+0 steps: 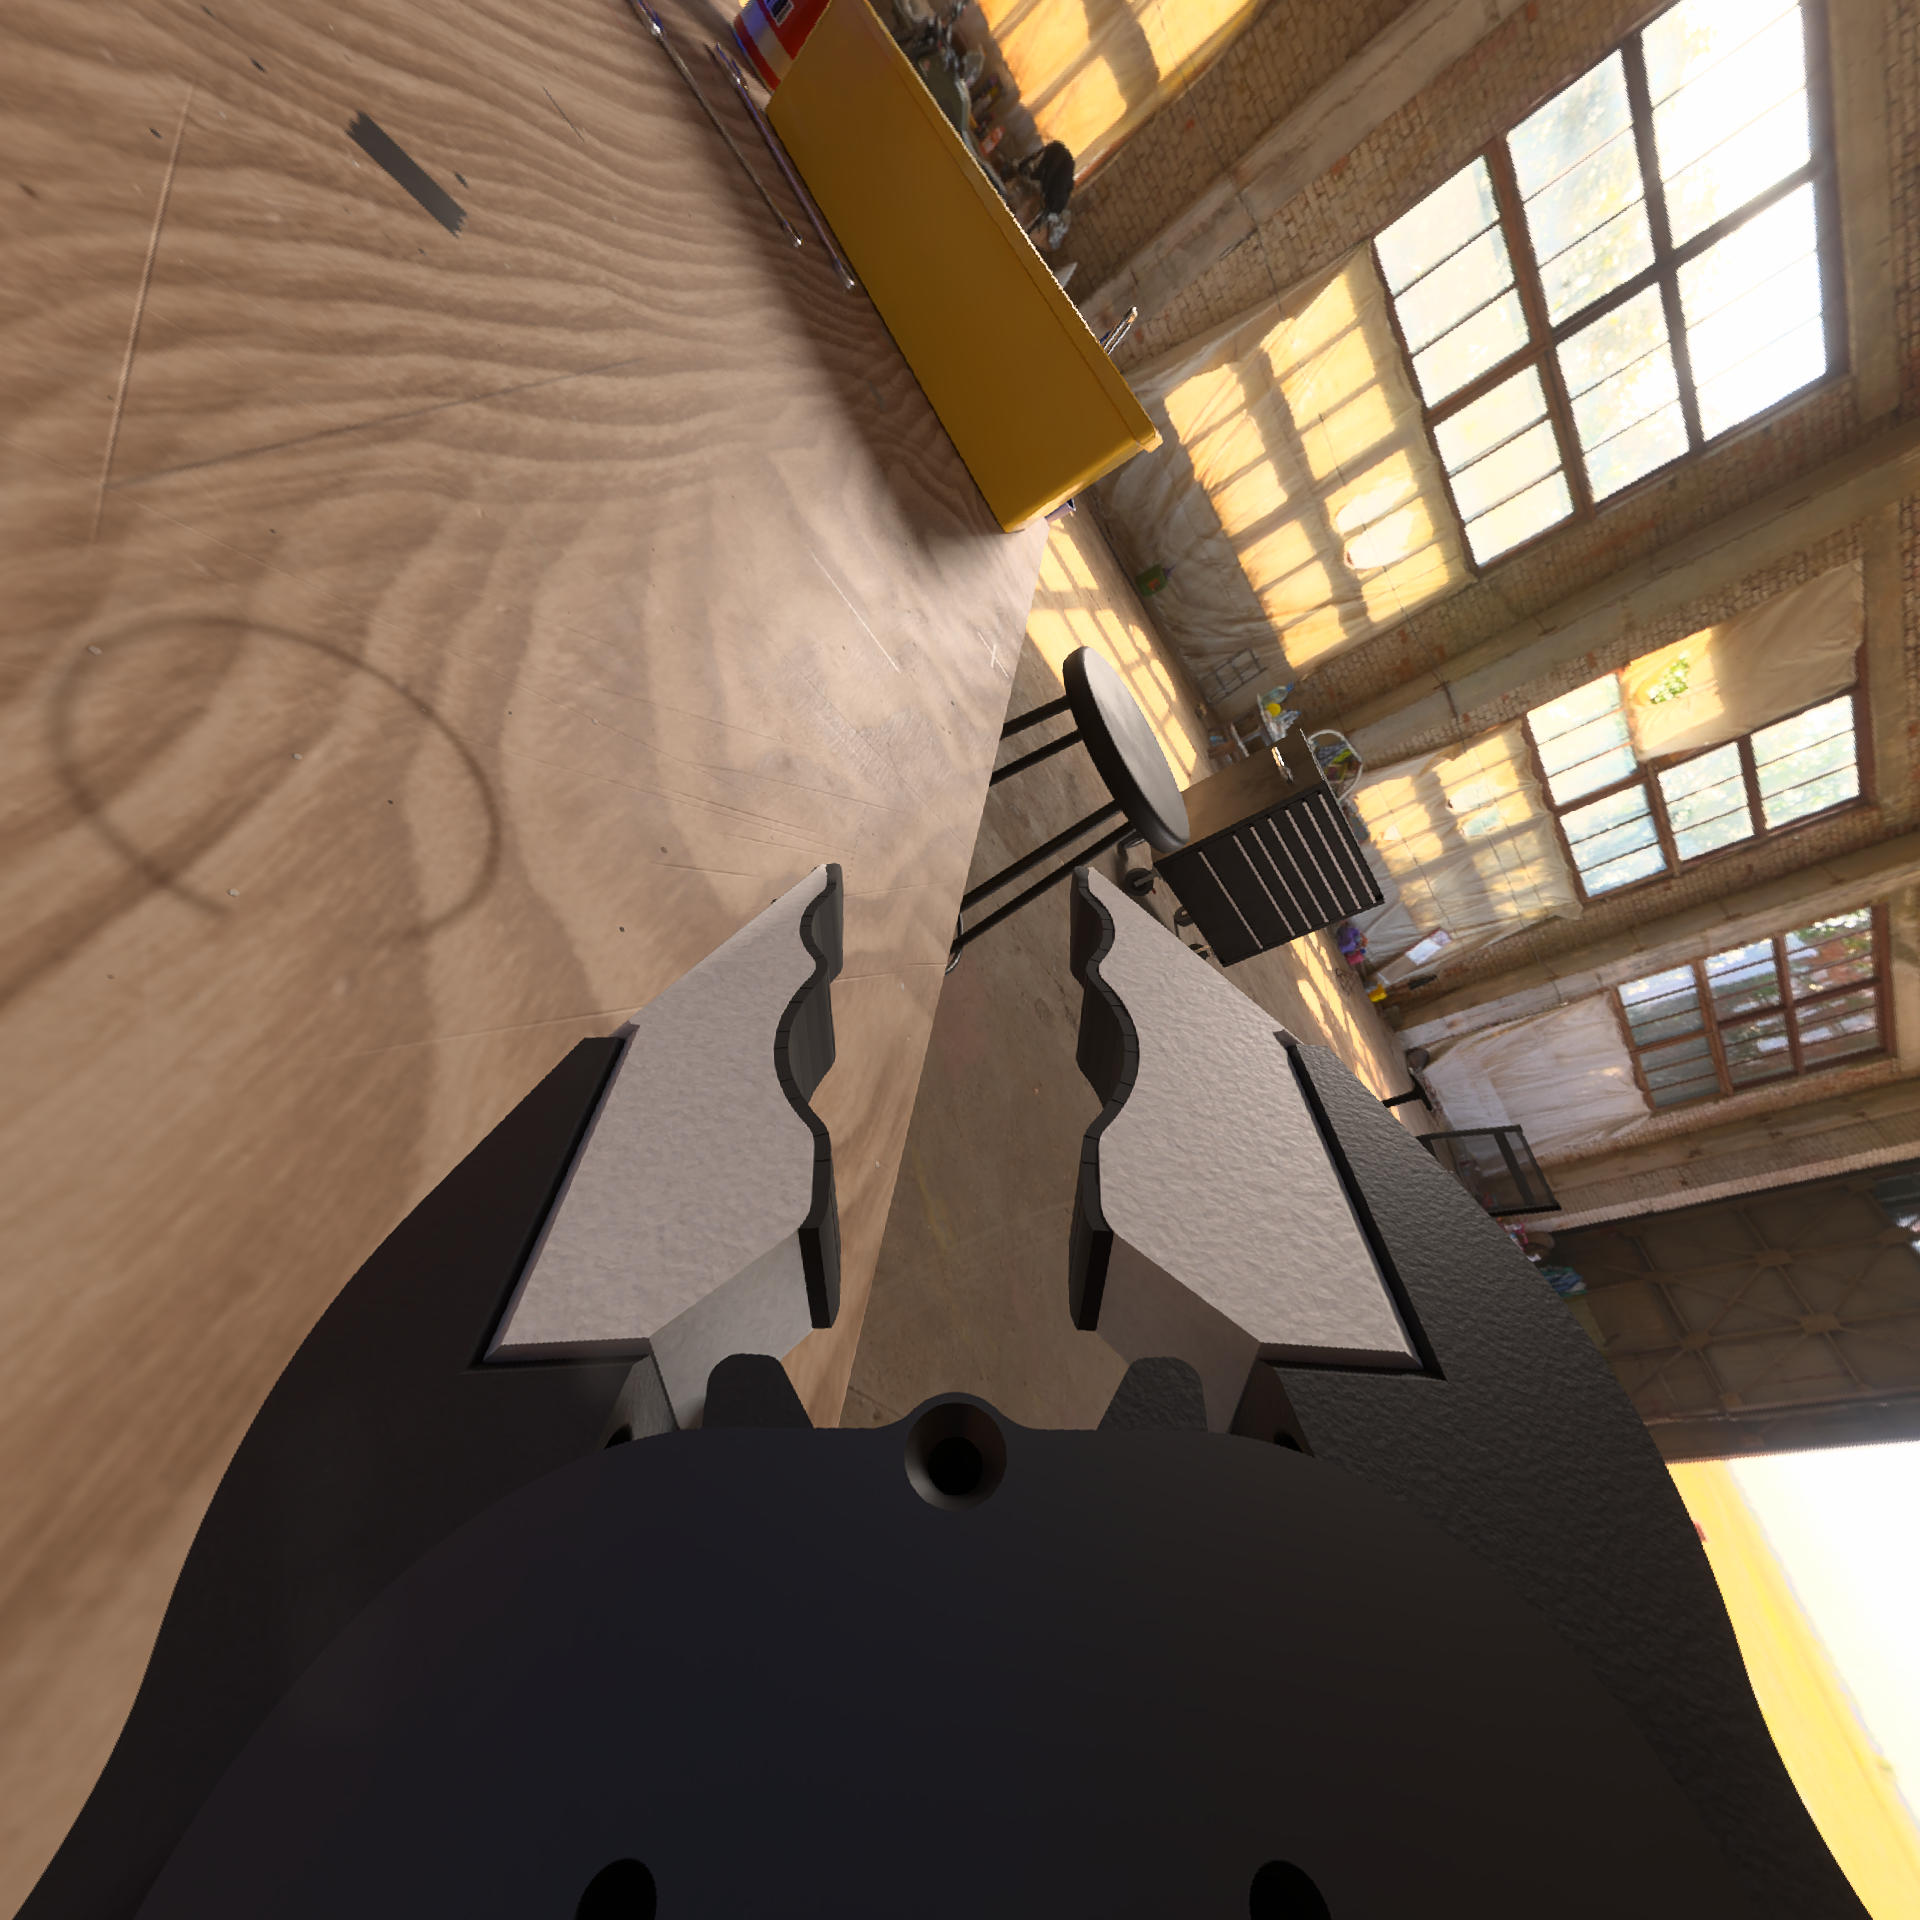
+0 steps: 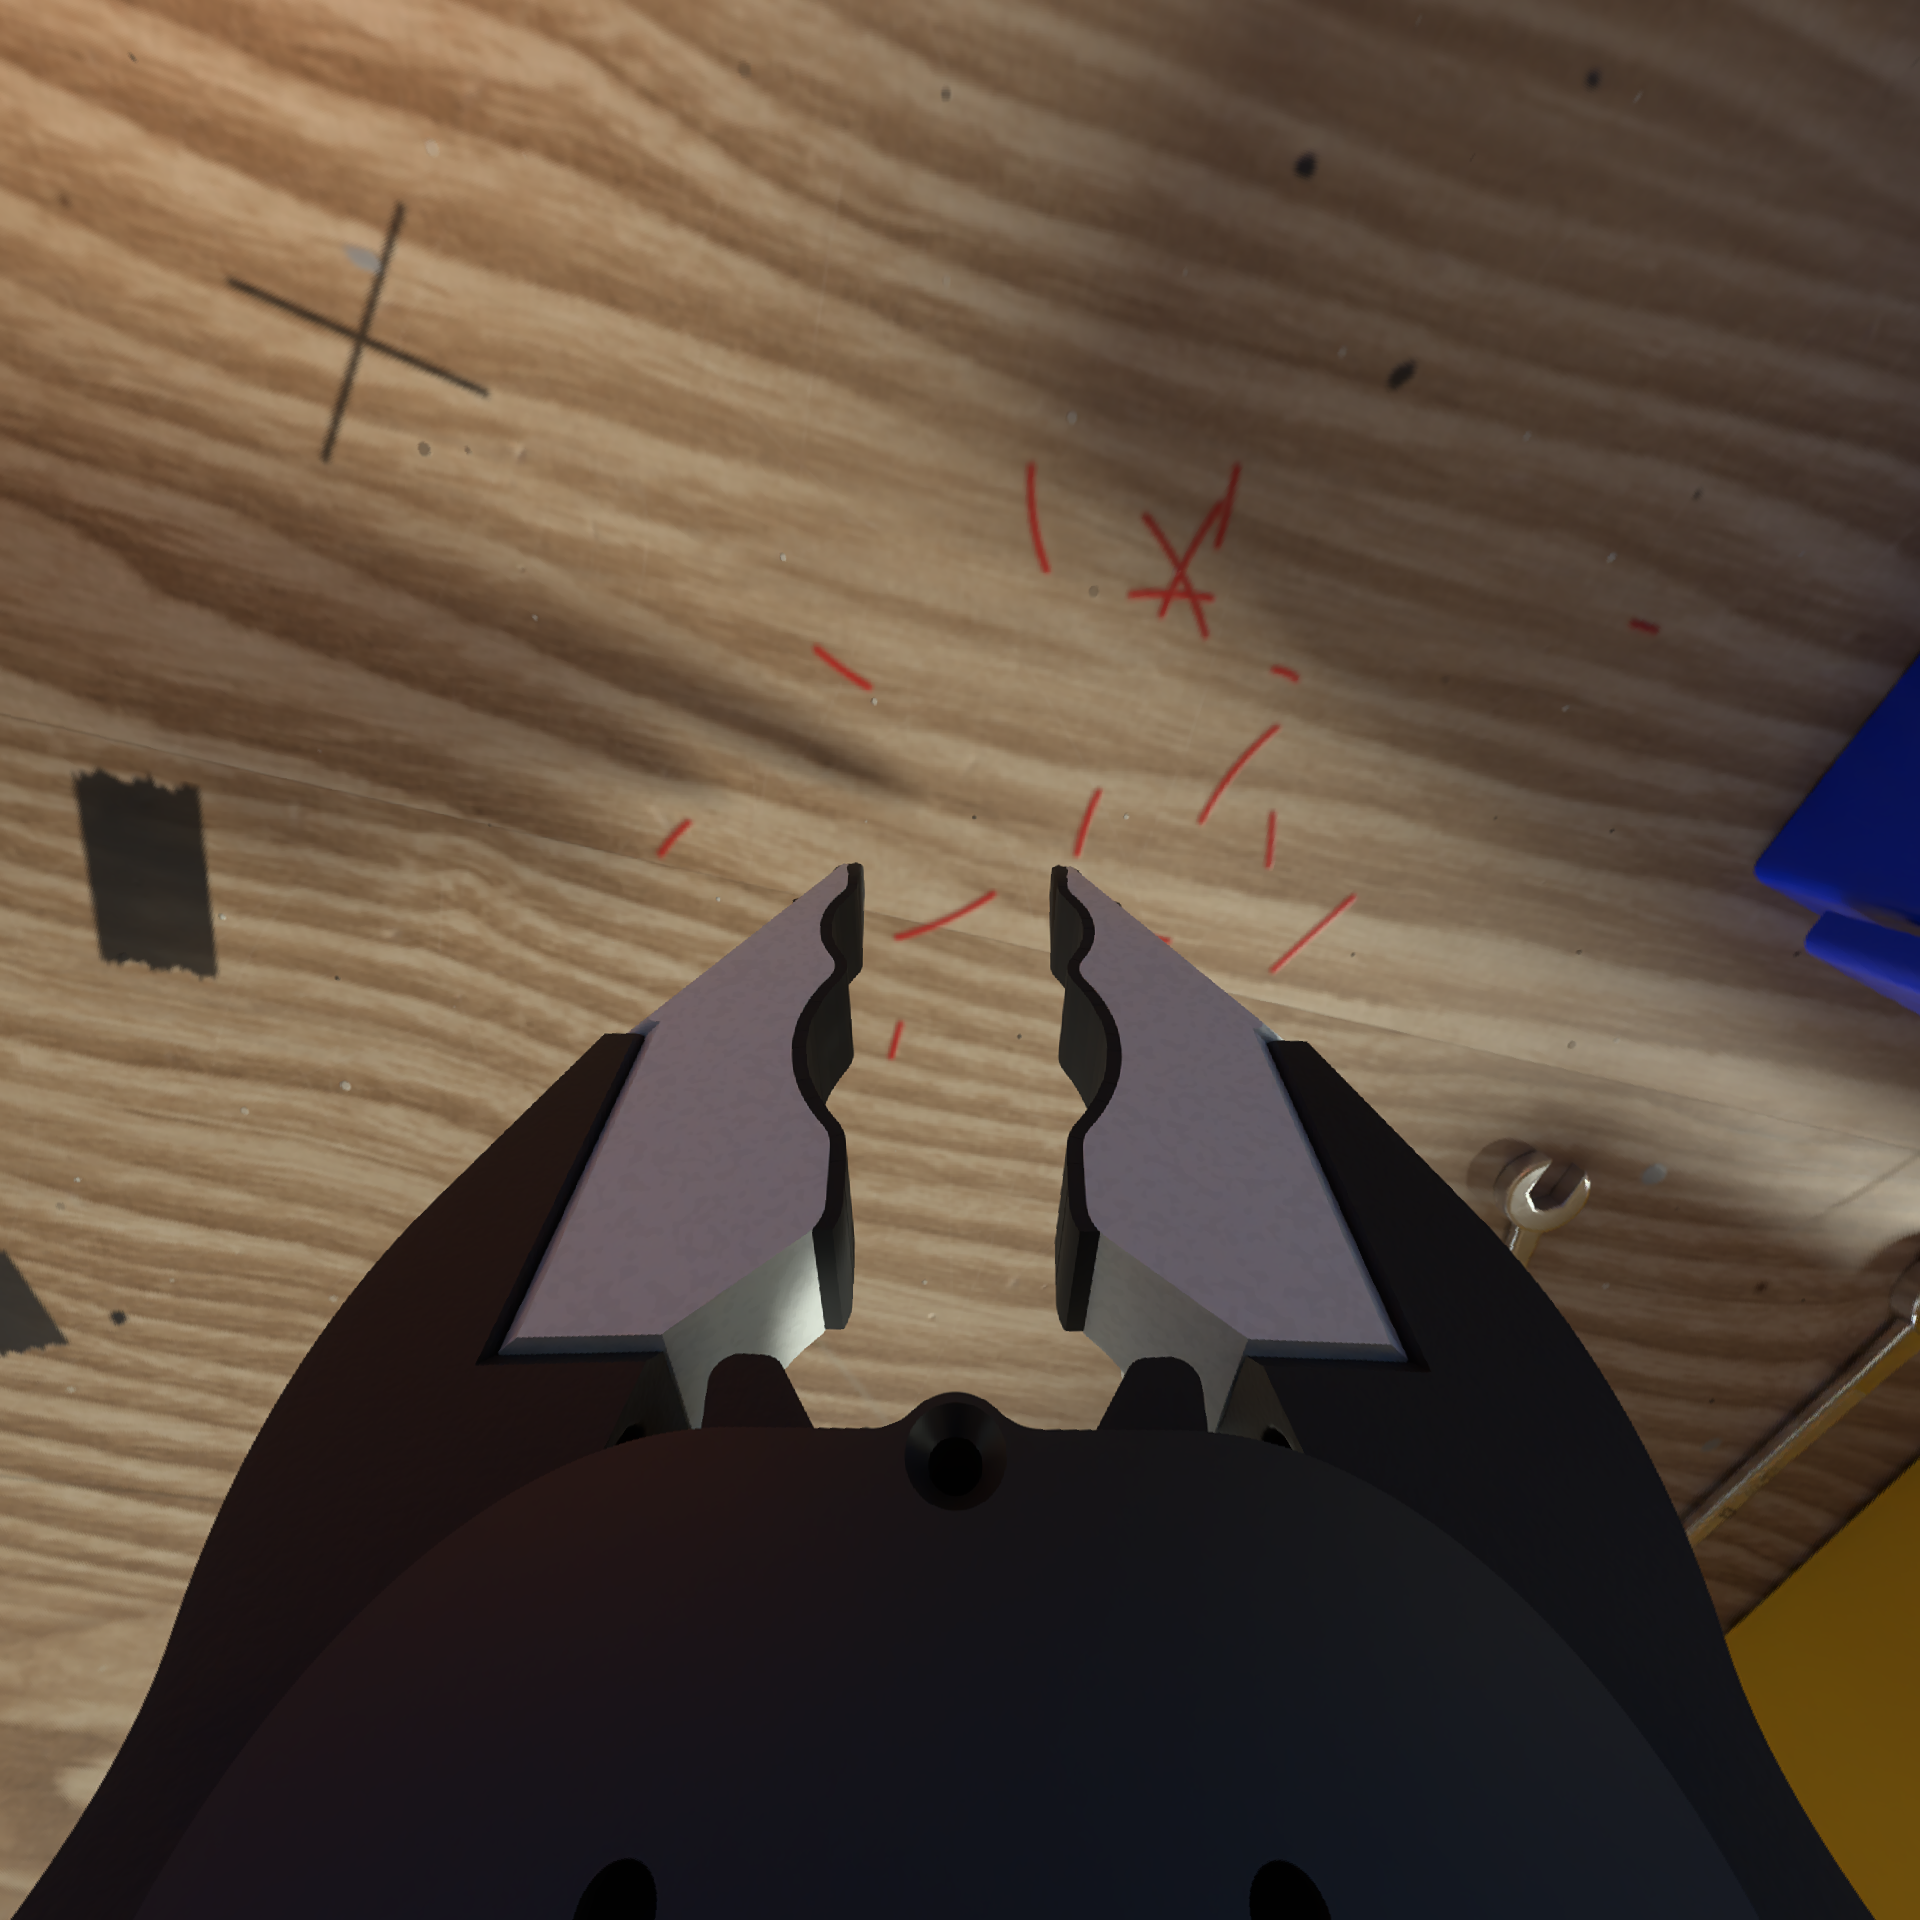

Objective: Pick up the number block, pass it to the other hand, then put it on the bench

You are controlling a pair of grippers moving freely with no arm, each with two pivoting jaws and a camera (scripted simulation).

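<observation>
My left gripper is open and empty, tilted sideways above the wooden bench, with its tips over the bench's edge. My right gripper is open and empty, pointing down at the bench over red pen marks. A blue object shows partly at the right edge of the right wrist view, to the right of the right gripper; I cannot tell whether it is the number block. No number block shows clearly in either view.
A yellow box stands along the bench's far side, also at the right wrist view's lower right corner. Wrenches lie beside it. A red-and-white can stands behind it. A black stool stands beyond the edge.
</observation>
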